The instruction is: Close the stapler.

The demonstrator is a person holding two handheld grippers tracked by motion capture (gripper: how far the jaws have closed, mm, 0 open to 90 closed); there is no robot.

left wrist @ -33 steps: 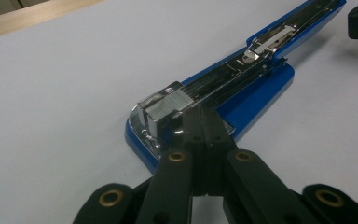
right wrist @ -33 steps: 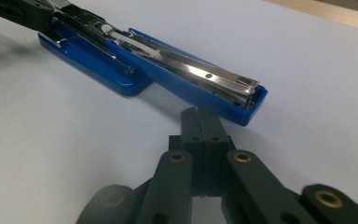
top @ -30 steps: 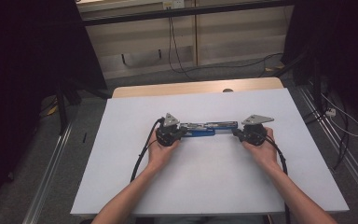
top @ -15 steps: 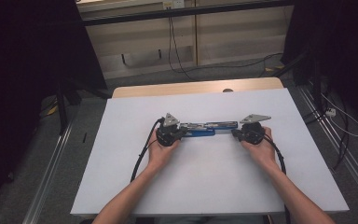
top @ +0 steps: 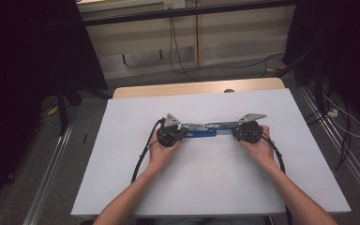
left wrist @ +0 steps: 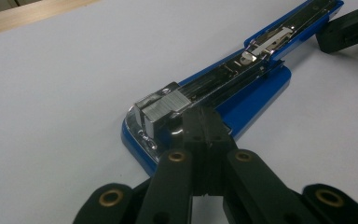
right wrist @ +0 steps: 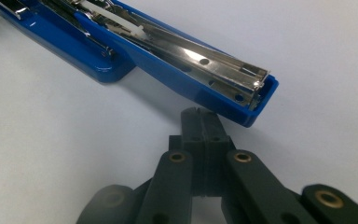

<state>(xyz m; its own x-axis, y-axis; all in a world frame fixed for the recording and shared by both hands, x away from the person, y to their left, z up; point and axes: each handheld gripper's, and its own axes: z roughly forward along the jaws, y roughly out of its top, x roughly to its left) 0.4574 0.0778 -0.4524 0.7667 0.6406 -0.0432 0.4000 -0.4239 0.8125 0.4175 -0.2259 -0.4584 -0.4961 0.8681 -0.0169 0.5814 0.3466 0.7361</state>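
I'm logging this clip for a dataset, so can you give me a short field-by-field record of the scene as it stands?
object: blue stapler, swung open flat, metal staple rail up
surface: white table
left gripper: jaws shut, tips at the stapler's base end beside a block of staples
right gripper: jaws shut, tips just short of the open top arm's end; contact unclear
held: nothing between either pair of jaws

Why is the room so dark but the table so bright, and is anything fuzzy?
High view: the white table is lit, the surroundings dim. Left gripper view: sharp, glints on the stapler. Right gripper view: the right gripper looks soft at the bottom, the stapler's metal shines.
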